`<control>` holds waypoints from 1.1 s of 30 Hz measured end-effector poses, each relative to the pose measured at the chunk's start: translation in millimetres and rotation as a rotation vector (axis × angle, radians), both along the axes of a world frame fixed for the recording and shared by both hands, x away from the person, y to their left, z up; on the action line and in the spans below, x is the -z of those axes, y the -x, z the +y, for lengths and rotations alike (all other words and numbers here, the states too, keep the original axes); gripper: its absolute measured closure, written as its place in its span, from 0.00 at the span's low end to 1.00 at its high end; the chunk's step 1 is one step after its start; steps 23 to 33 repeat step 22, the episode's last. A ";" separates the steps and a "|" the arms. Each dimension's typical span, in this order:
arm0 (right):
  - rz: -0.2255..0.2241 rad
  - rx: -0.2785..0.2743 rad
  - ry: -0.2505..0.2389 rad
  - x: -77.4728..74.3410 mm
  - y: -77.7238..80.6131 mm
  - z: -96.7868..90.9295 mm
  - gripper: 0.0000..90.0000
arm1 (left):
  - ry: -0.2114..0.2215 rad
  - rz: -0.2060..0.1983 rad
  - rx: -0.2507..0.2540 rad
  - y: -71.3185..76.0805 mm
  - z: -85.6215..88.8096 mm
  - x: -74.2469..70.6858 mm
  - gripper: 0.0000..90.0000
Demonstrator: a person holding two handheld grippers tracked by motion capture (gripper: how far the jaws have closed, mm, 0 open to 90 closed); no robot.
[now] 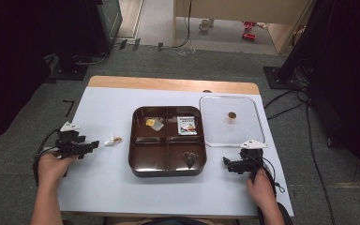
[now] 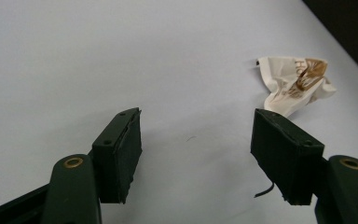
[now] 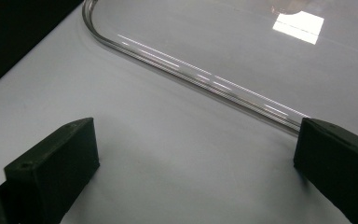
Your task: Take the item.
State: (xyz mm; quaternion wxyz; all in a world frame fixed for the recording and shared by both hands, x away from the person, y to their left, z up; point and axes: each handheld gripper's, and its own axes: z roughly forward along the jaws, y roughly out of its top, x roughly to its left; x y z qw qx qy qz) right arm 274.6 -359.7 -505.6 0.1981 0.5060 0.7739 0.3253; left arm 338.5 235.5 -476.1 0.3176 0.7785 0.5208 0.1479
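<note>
A crumpled white and brown wrapper (image 1: 113, 140) lies on the white table, left of a dark brown four-compartment tray (image 1: 132, 151). My left gripper (image 1: 93, 146) rests on the table just left of the wrapper, pointing at it. In the left gripper view my left gripper (image 2: 196, 135) is open and holds nothing, and the wrapper (image 2: 296, 84) lies ahead of its right jaw, apart from it. My right gripper (image 1: 228, 163) sits near the tray's front right corner. In its own view my right gripper (image 3: 196, 154) is open and empty.
A clear lid (image 1: 215, 129) with a brown knob (image 1: 232, 115) lies right of the tray; its rim (image 3: 191, 77) curves just beyond my right jaws. The tray holds small packets (image 1: 153, 123), a white packet (image 1: 187, 125) and a dark item (image 1: 189, 159).
</note>
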 end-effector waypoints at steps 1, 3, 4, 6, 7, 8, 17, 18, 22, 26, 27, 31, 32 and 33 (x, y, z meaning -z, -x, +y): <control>0.000 0.000 0.000 0.0 0.0 0.0 0.00 | -0.004 0.004 0.001 -0.2 0.1 1.2 0.37; 0.000 0.000 0.000 0.0 0.0 0.0 0.00 | -0.008 0.009 0.000 -0.7 0.5 3.2 0.37; 0.000 0.000 0.000 0.0 0.0 0.0 0.00 | -0.008 0.005 0.007 -0.3 1.0 3.9 0.37; 0.000 0.000 0.000 0.0 0.0 0.0 0.00 | -0.009 -0.003 0.016 0.1 1.8 4.6 0.36; 0.000 0.000 0.000 0.0 0.0 0.0 0.00 | -0.008 -0.009 0.020 0.4 1.9 5.2 0.36; 0.000 0.000 0.000 0.0 0.0 0.0 0.00 | -0.010 -0.012 0.027 0.7 2.1 5.7 0.36; 0.000 0.000 0.000 0.0 0.0 0.0 0.00 | -0.049 -0.069 0.080 7.1 -4.0 13.1 0.23; 0.000 0.000 0.000 0.0 0.0 0.0 0.00 | -0.048 -0.073 0.086 7.5 -4.4 13.9 0.21; 0.000 0.000 0.000 0.0 0.0 -0.1 0.00 | -0.054 -0.100 0.086 10.5 -5.8 16.7 0.18; 0.000 0.000 0.000 0.0 0.0 -0.1 0.00 | -0.054 -0.100 0.086 10.5 -5.8 16.7 0.18; 0.000 0.000 0.000 0.0 0.0 -0.1 0.00 | -0.054 -0.100 0.086 10.5 -5.8 16.7 0.18; 0.000 0.000 0.000 0.0 0.0 -0.1 0.00 | -0.054 -0.100 0.086 10.5 -5.8 16.7 0.18; 0.000 0.000 0.000 0.0 0.0 -0.1 0.00 | -0.054 -0.100 0.086 10.5 -5.8 16.7 0.18; 0.000 0.000 0.000 0.0 0.0 -0.1 0.00 | -0.054 -0.100 0.086 10.5 -5.8 16.7 0.18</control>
